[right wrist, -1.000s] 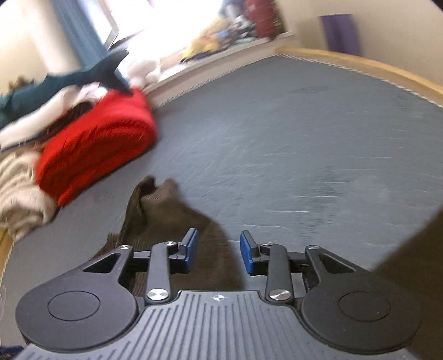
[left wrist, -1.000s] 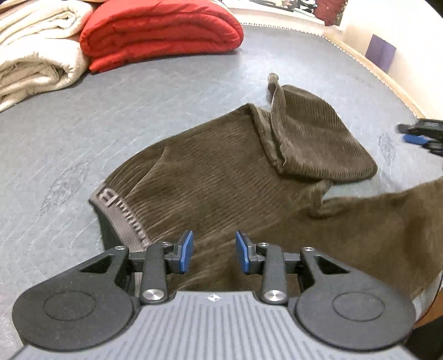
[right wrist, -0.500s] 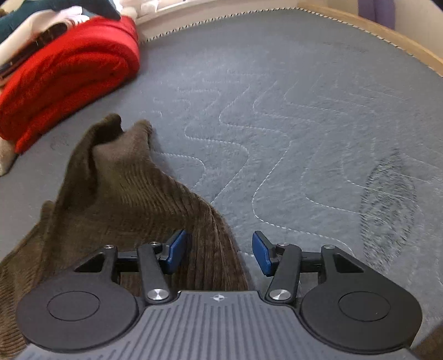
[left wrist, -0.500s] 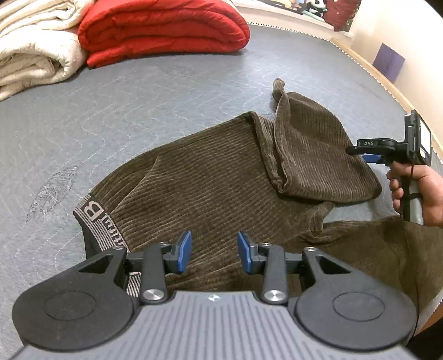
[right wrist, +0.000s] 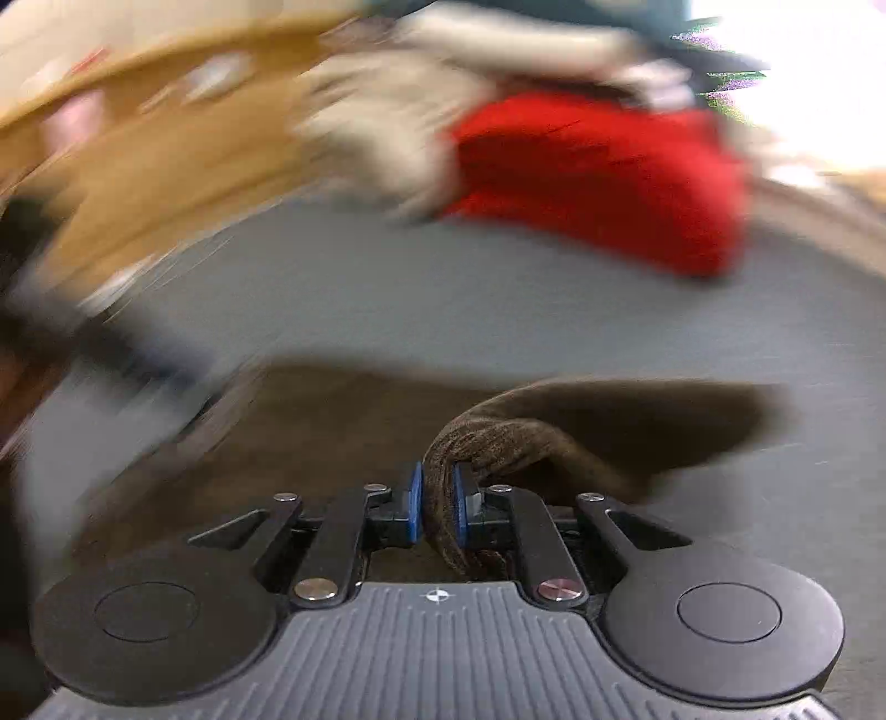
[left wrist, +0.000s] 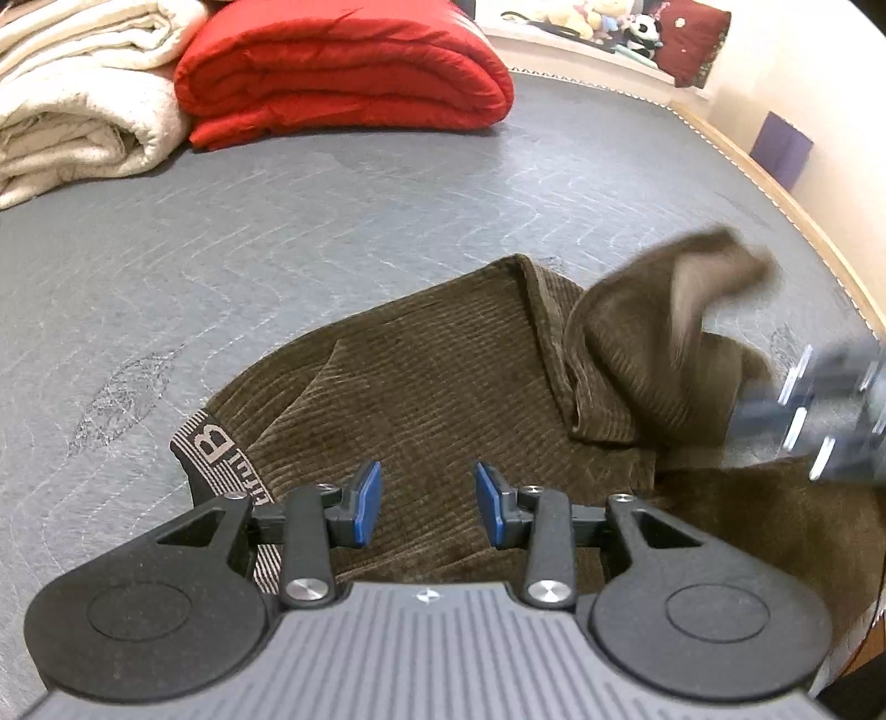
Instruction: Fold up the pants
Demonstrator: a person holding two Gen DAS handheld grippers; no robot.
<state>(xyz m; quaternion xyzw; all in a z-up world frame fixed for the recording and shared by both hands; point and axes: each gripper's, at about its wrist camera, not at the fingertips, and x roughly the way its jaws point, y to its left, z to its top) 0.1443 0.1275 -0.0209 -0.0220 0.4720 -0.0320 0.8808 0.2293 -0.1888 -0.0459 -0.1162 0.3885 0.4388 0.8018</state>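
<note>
Closing right claw (right wrist: 437, 503) pinches pants (right wrist: 515, 437); surroundings blurred

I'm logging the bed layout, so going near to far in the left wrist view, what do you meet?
left gripper with jaws apart over the cloth → brown corduroy pants → bare grey mattress → folded red blanket → shelf of stuffed toys at the back.

Grey quilted mattress (left wrist: 343, 221) bears brown pants (left wrist: 432, 387), red blanket (left wrist: 343, 66), cream blanket (left wrist: 72, 105).
</note>
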